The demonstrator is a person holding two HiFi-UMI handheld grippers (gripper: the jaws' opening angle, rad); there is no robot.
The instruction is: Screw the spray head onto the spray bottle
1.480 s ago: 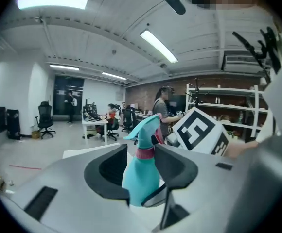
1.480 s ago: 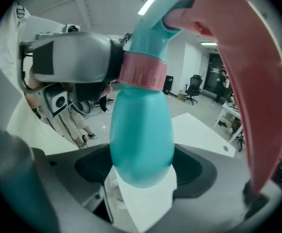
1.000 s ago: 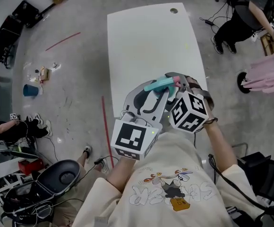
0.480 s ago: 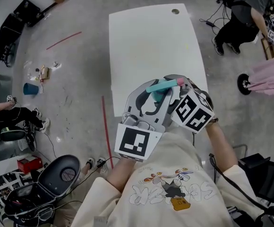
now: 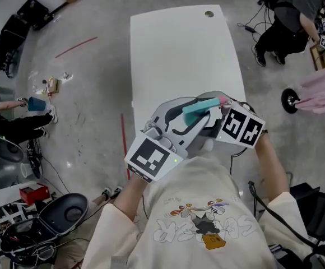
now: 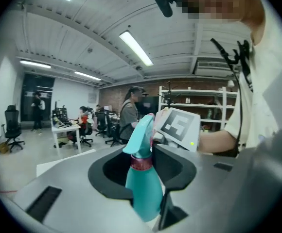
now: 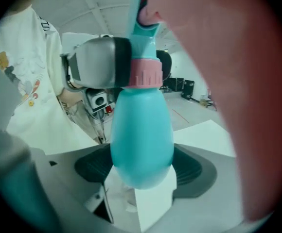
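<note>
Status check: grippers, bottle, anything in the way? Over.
Left gripper and right gripper both shut on spray bottle. Spray head seated at pink collar, tightness unclear. Nothing blocking.

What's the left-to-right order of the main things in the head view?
blue bucket on the floor → left gripper's marker cube → spray bottle → right gripper's marker cube → pink cloth. The white table spans behind the middle three, so it's left out.
</note>
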